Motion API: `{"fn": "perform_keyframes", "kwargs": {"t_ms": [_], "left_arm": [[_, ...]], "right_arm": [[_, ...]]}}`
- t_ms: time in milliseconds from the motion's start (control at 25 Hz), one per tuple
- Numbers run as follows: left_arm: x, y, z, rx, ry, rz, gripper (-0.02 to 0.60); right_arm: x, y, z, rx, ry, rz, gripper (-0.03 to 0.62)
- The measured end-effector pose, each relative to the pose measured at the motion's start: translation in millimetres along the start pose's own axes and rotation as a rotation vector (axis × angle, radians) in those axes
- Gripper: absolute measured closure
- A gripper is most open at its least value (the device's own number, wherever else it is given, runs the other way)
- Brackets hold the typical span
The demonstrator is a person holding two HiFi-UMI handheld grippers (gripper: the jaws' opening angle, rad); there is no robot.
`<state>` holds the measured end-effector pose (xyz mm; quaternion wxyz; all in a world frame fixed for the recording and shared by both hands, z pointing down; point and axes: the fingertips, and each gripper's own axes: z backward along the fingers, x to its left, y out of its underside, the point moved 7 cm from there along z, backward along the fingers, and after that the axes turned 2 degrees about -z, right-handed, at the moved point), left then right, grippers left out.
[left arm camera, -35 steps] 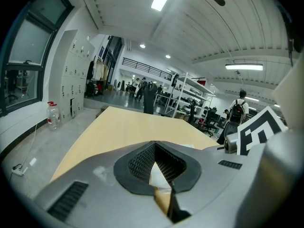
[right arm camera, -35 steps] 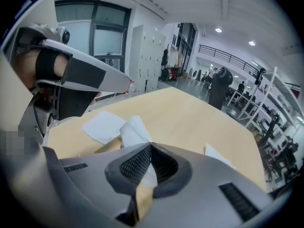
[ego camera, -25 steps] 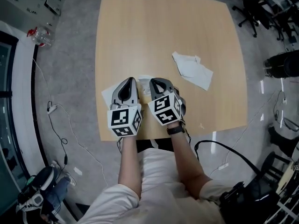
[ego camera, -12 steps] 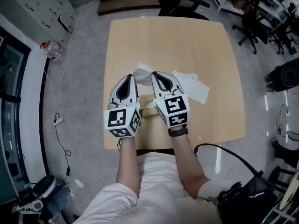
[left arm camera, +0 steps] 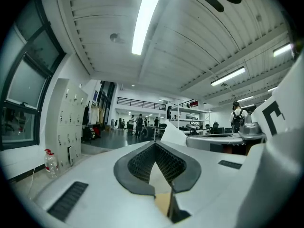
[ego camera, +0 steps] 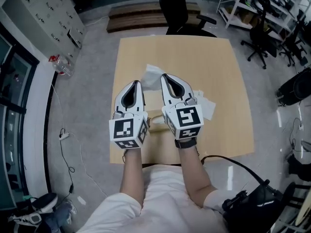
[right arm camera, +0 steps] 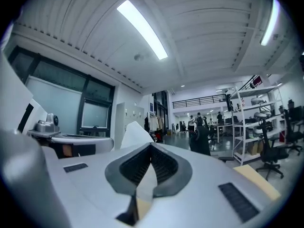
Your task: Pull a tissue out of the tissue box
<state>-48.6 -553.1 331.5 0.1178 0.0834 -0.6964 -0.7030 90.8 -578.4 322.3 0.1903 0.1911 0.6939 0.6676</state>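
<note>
Both grippers are held up level, side by side, close under the head camera. My left gripper (ego camera: 135, 83) (left arm camera: 154, 144) is shut on a thin tan edge, seemingly the wall of the tan tissue box (ego camera: 154, 106) that hangs between the two grippers. My right gripper (ego camera: 165, 76) (right arm camera: 151, 145) is shut on a thin pale sheet, the white tissue (ego camera: 151, 73). A corner of that tissue (left arm camera: 173, 134) (right arm camera: 135, 134) sticks out past the fingertips between the grippers. Most of the box is hidden by the grippers.
The wooden table (ego camera: 214, 62) lies below, with a loose crumpled tissue (ego camera: 206, 106) on it right of my right gripper. A black office chair (ego camera: 177, 8) stands at the far edge. A plastic bottle (ego camera: 60, 64) sits on the floor at left.
Both grippers have risen from the table toward the head camera, carrying the box and tissue. The tissue now shows beyond the fingertips. The loose tissue on the table stayed put.
</note>
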Motion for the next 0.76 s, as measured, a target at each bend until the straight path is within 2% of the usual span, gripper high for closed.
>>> {"fn": "perform_keyframes", "kwargs": {"t_ms": [560,760], "left_arm": [[-14,-10,12,-0.02,0.005,-0.019,0.581],[-24,-14,18,-0.031,0.022,-0.03,0.581]], "right_arm": [[-8,-9,20,-0.03,0.024,0.006,0.589],[-13,-10,28,-0.027,0.03,0.04,0.589]]}}
